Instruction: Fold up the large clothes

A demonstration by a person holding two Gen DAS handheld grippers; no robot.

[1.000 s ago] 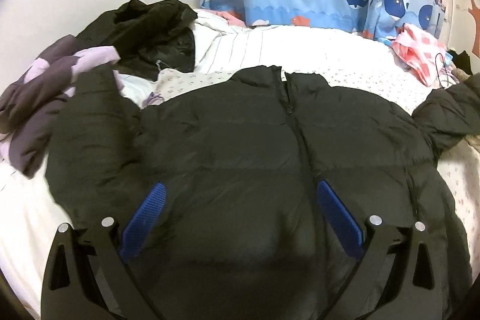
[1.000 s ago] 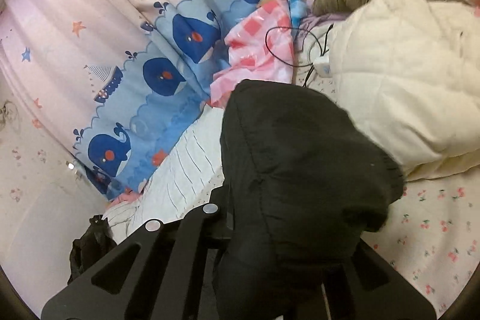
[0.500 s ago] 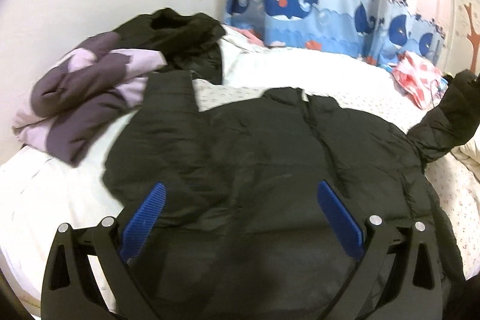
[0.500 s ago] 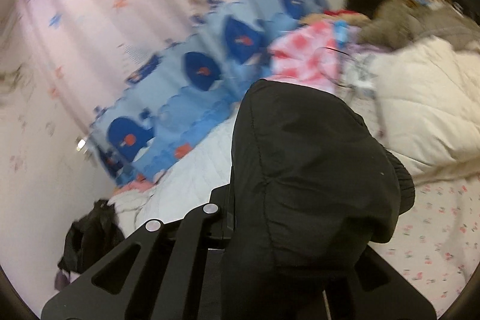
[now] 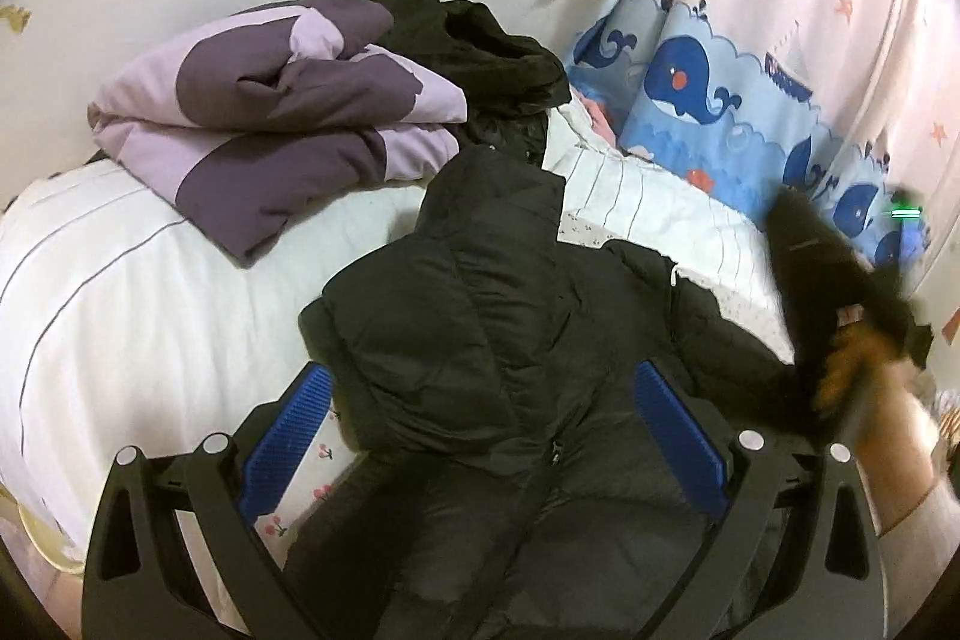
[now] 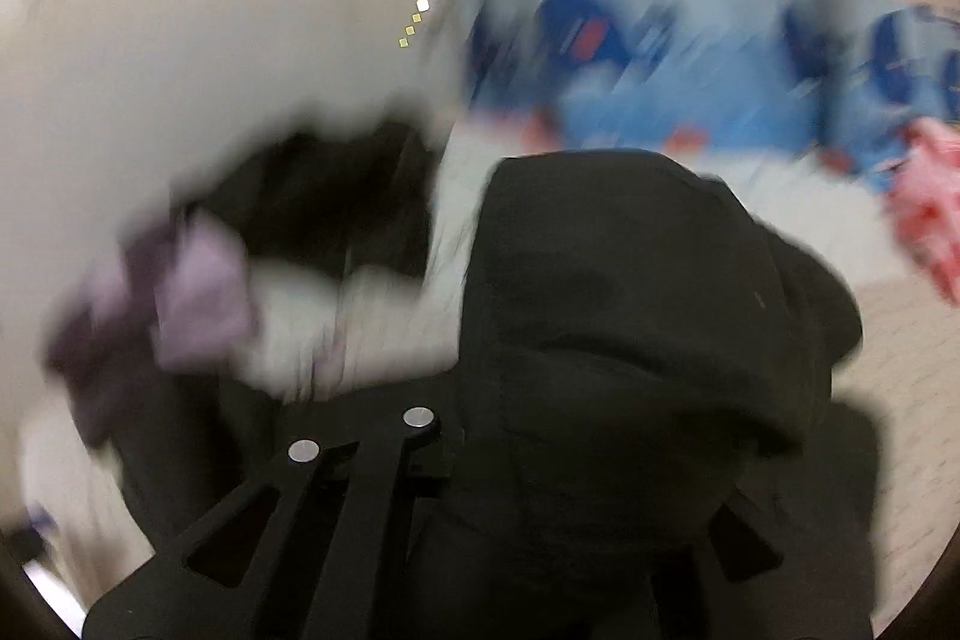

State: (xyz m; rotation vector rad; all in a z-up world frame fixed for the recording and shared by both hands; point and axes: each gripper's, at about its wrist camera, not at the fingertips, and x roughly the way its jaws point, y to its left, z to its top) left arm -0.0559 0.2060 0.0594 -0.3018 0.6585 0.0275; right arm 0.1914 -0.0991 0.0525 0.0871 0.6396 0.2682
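Left wrist view: the left gripper [image 5: 480, 430] hangs above a black puffer jacket [image 5: 528, 376] spread on the bed [image 5: 120, 292], its blue-padded jaws standing wide with nothing pressed between them. One sleeve [image 5: 474, 244] of the jacket lies folded in over the chest, the cuff end pointing toward the wall. Behind it on the bed sit a folded purple and lilac quilt [image 5: 270, 124] and a crumpled dark garment [image 5: 480, 58], touching each other. A whale-print curtain [image 5: 720, 100] hangs along the far side. At the right edge a hand [image 5: 864, 370] grips the right gripper [image 5: 900, 274], blurred, with the jacket's other sleeve [image 5: 804, 250] lifted off the bed.

Right wrist view: the picture is smeared by motion. The black sleeve [image 6: 630, 316] drapes over the right gripper [image 6: 570, 466] and hides the fingertips; the jaws are almost closed and just starting to part, with the sleeve cloth between them. The quilt [image 6: 198, 292] and curtain [image 6: 660, 58] show only as blurs.
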